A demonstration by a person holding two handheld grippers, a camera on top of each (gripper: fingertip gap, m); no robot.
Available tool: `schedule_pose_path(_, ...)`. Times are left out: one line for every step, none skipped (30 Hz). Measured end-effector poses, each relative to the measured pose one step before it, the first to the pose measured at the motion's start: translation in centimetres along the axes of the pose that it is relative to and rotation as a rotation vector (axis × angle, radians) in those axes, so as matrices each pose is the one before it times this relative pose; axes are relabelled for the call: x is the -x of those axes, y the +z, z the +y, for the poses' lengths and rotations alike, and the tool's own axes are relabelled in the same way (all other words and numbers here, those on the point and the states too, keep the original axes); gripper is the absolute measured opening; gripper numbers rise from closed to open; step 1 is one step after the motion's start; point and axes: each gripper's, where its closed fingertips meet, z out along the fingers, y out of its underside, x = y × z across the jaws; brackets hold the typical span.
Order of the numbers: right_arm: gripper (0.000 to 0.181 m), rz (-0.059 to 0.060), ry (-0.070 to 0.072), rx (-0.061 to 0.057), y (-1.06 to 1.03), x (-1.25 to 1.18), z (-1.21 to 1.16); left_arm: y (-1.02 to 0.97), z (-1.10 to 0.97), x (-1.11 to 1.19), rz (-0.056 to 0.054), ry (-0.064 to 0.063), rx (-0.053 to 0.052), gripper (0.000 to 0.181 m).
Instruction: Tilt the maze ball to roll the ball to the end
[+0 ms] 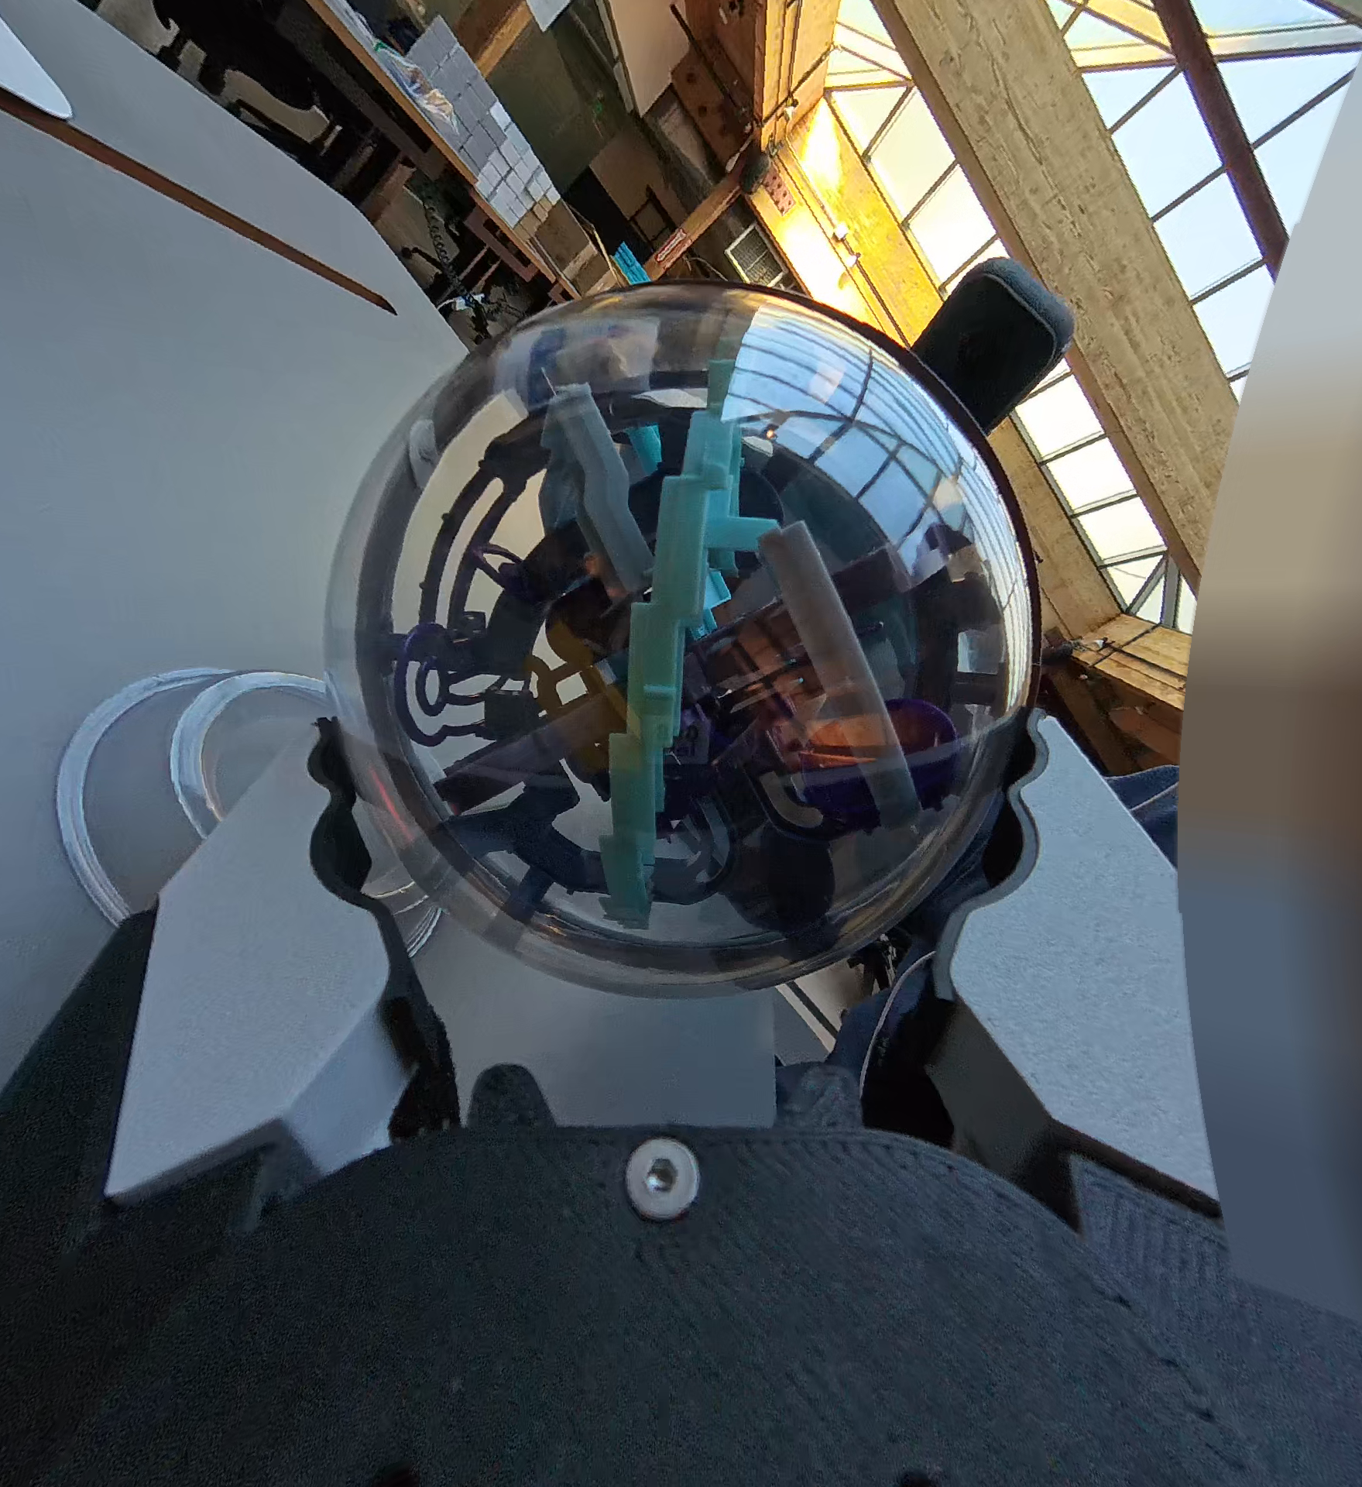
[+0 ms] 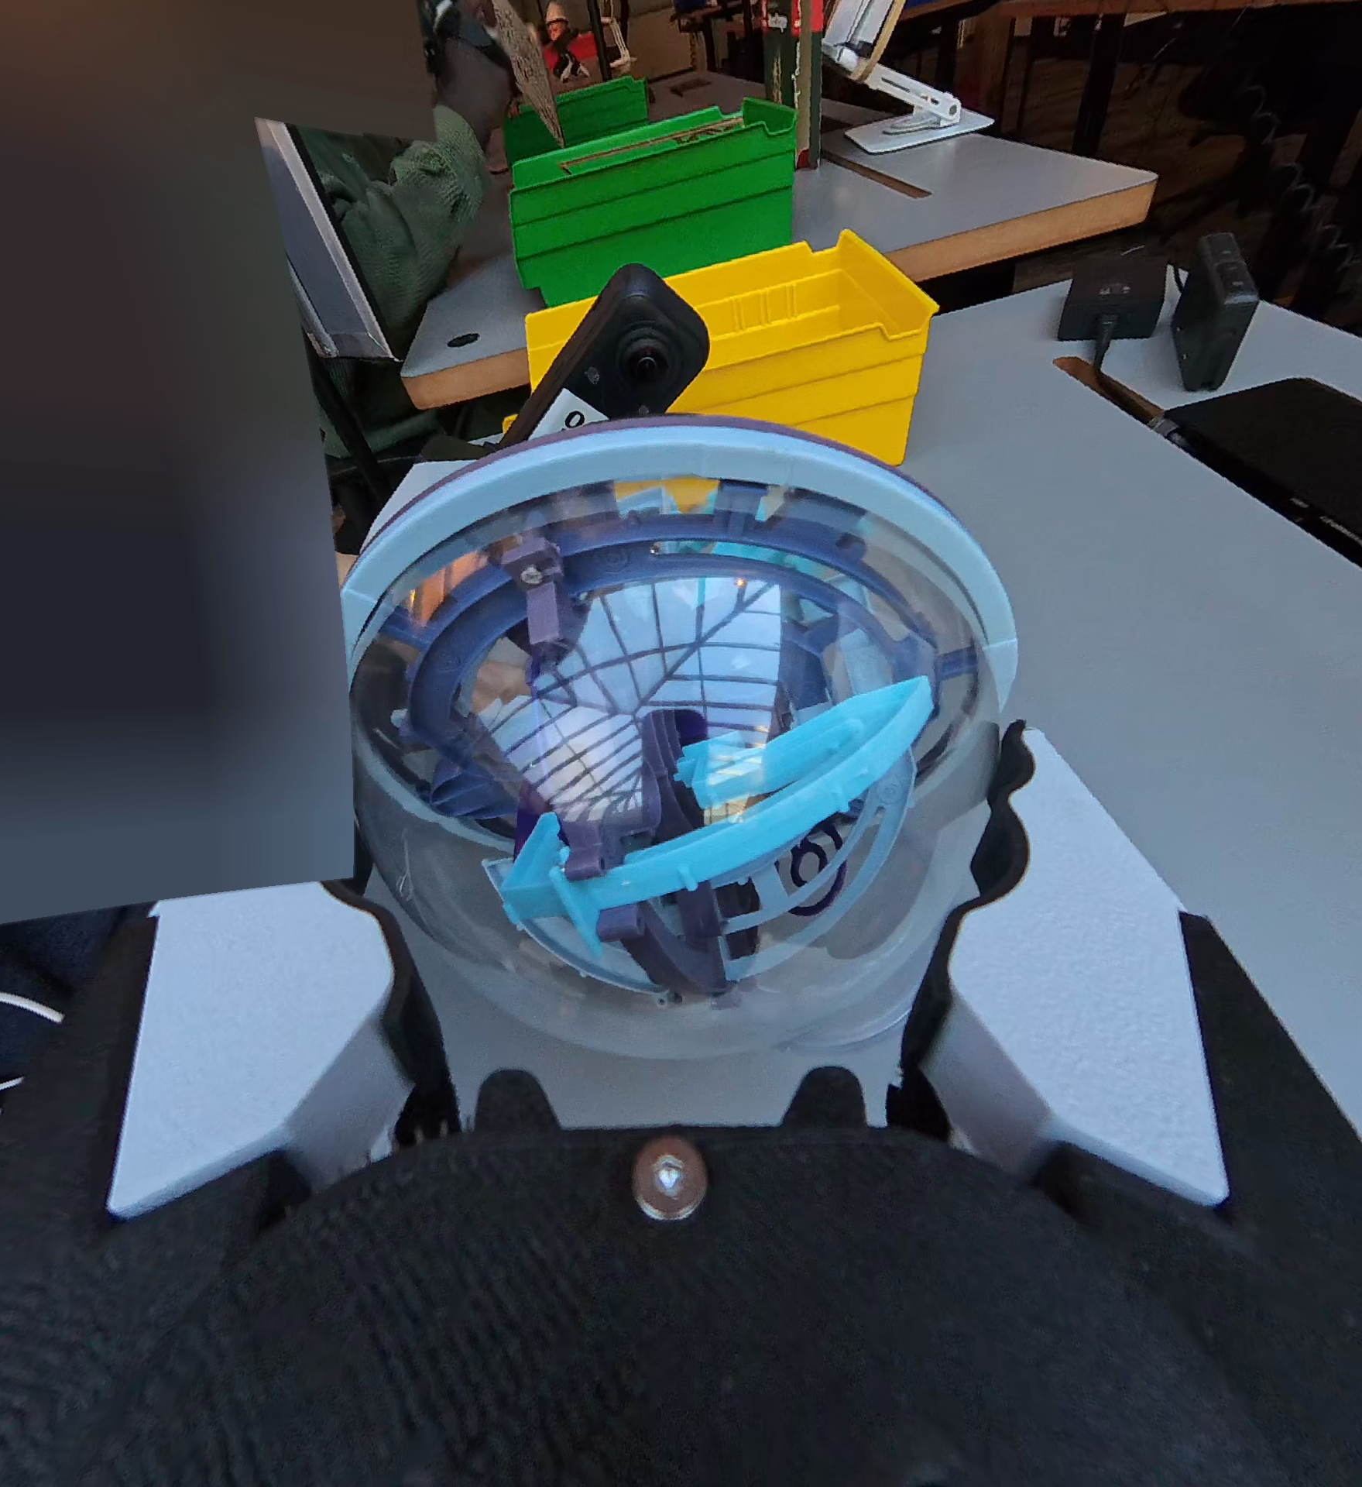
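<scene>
The maze ball (image 1: 677,636) is a clear plastic sphere with teal, grey, purple and black tracks inside. It is held up off the table between both grippers. My left gripper (image 1: 673,772) is shut on it, one finger on each side. The left wrist view tilts upward toward the ceiling. My right gripper (image 2: 681,813) is shut on the maze ball (image 2: 661,724) from the opposite side, where a pale blue equator ring (image 2: 685,475) shows. Each view shows the other gripper's black camera past the ball, in the left view (image 1: 991,346) and the right view (image 2: 621,354). The small rolling ball is not visible.
A clear round stand (image 1: 179,772) lies on the white table (image 1: 138,483) at left. In the right view, a yellow bin (image 2: 806,346) and green bins (image 2: 653,193) stand beyond the ball on the grey table (image 2: 1144,644). Black devices (image 2: 1216,314) sit at the far right.
</scene>
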Motion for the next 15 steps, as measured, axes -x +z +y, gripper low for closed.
schedule_pose_path(0.153,0.0006,-0.0052,-0.0017,-0.02,0.04,-0.051,-0.001,-0.023,-0.064,0.0003,0.0057,-0.0012,0.157)
schedule_pose_path(0.153,0.0002,-0.0062,-0.0026,-0.015,0.048,-0.062,-0.002,-0.02,-0.059,0.0003,0.0064,-0.001,0.156)
schedule_pose_path(0.153,0.0001,-0.0088,-0.0042,-0.029,0.06,-0.083,-0.004,-0.026,-0.066,0.0001,0.0082,-0.0009,0.156)
schedule_pose_path(0.153,0.0007,-0.0083,-0.0031,-0.022,0.045,-0.065,-0.003,-0.032,-0.068,-0.0003,0.009,-0.0013,0.156)
schedule_pose_path(0.153,0.0008,-0.0083,-0.0028,-0.009,0.057,-0.074,-0.01,-0.043,-0.066,0.0,0.0087,-0.0014,0.156)
schedule_pose_path(0.153,0.0009,-0.0081,-0.0046,-0.022,0.042,-0.085,-0.009,-0.04,-0.068,0.0003,0.0079,-0.0016,0.156)
schedule_pose_path(0.153,0.0009,-0.0059,-0.0036,-0.005,0.039,-0.07,-0.014,-0.043,-0.053,0.0002,0.0067,-0.002,0.158)
schedule_pose_path(0.154,0.0006,-0.0059,-0.0044,0.004,0.031,-0.074,-0.015,-0.04,-0.041,0.0002,0.0063,-0.0017,0.157)
schedule_pose_path(0.154,0.0006,-0.0062,-0.0017,-0.012,0.028,-0.028,-0.011,-0.024,-0.038,-0.0003,0.0068,-0.0012,0.158)
schedule_pose_path(0.154,0.001,-0.0069,-0.001,-0.013,0.03,-0.039,0.0,-0.028,-0.032,0.0,0.0076,-0.0011,0.157)
schedule_pose_path(0.153,0.0012,-0.0086,-0.004,-0.007,0.054,-0.073,-0.014,-0.029,-0.071,0.0012,0.0083,-0.001,0.156)
schedule_pose_path(0.153,0.0014,-0.0089,-0.0031,-0.022,0.062,-0.089,-0.003,-0.029,-0.066,0.0013,0.0093,-0.001,0.156)
schedule_pose_path(0.153,0.0011,-0.0109,-0.0026,-0.024,0.06,-0.072,-0.008,-0.031,-0.088,0.0008,0.0112,-0.0011,0.157)
schedule_pose_path(0.154,0.0006,-0.0128,-0.0037,-0.028,0.072,-0.086,-0.013,-0.021,-0.079,0.0005,0.0128,-0.0007,0.157)
schedule_pose_path(0.154,0.001,-0.0121,-0.0034,-0.031,0.07,-0.083,-0.002,-0.025,-0.073,0.0004,0.0125,-0.0005,0.157)
